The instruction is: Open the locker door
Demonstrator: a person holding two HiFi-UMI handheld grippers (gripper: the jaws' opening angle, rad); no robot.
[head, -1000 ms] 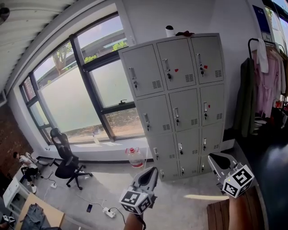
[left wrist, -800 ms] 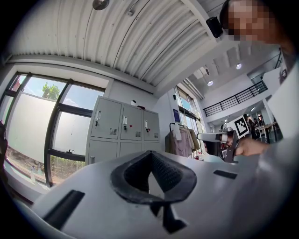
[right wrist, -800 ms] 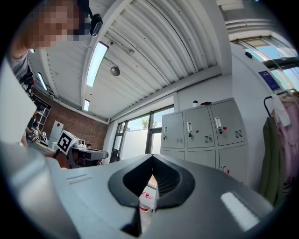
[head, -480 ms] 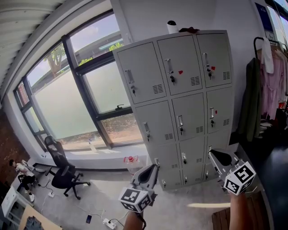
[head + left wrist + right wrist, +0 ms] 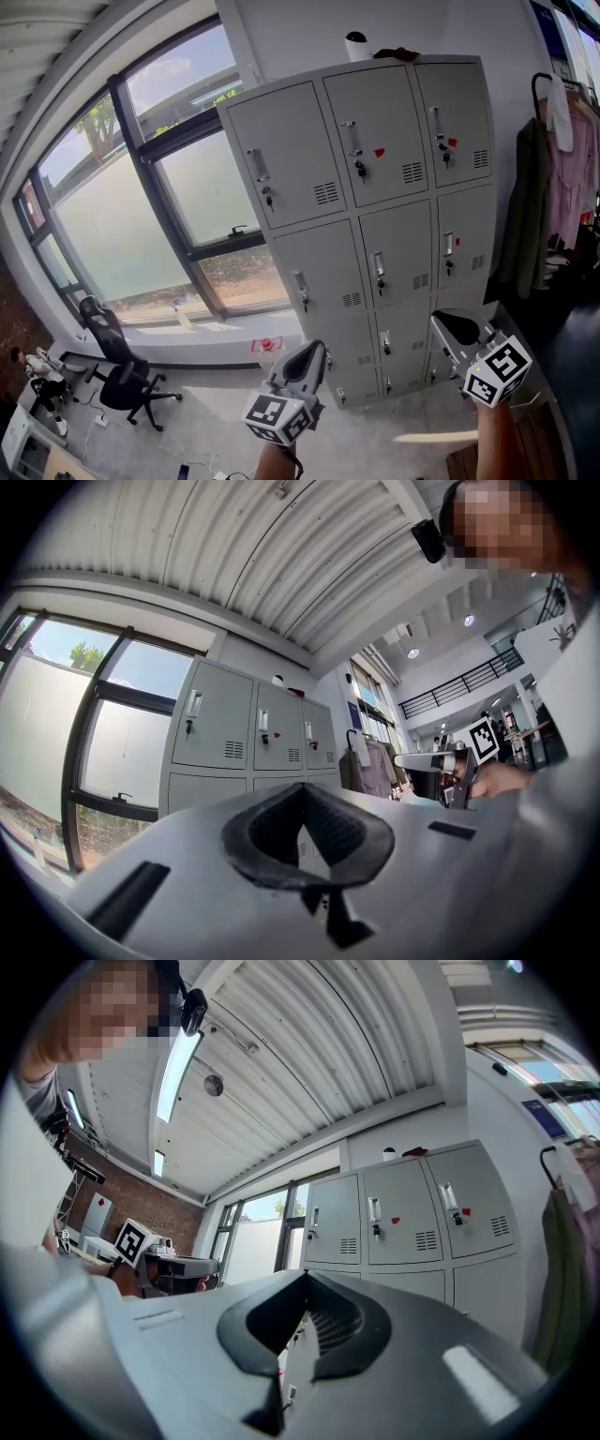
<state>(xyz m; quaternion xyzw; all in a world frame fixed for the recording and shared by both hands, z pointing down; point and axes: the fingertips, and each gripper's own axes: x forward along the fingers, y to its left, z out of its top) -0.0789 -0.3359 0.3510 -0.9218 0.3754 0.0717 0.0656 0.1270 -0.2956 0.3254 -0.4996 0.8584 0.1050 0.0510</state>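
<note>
Since a second ago the locker cabinet (image 5: 375, 216) has grown larger and climbed higher in the head view, while the office chair (image 5: 117, 375) by the window (image 5: 141, 187) has slid toward the lower left corner. Both grippers have kept roughly their places at the bottom of that view.

The left gripper (image 5: 314, 354) is clenched: in its own view its two jaws meet at their tips with nothing between them. The right gripper (image 5: 450, 328) is likewise shut on nothing, its jaws pressed together.

The cabinet stands ahead of and above both grippers, well apart from them, against the wall between the window and the hanging garments (image 5: 562, 169). All of its doors (image 5: 286, 155) look closed; none stands ajar.

The handles (image 5: 255, 165) are slim vertical bars, each set toward the left edge of its door with a key lock just below, so the doors probably hinge on the right and swing out from the left. The jaws would have to part and close across a bar from its sides.

In the head view the right gripper sits before the right column and the left gripper below the left and middle columns. Neither is clearly nearer, and the task does not say which door is meant.
</note>
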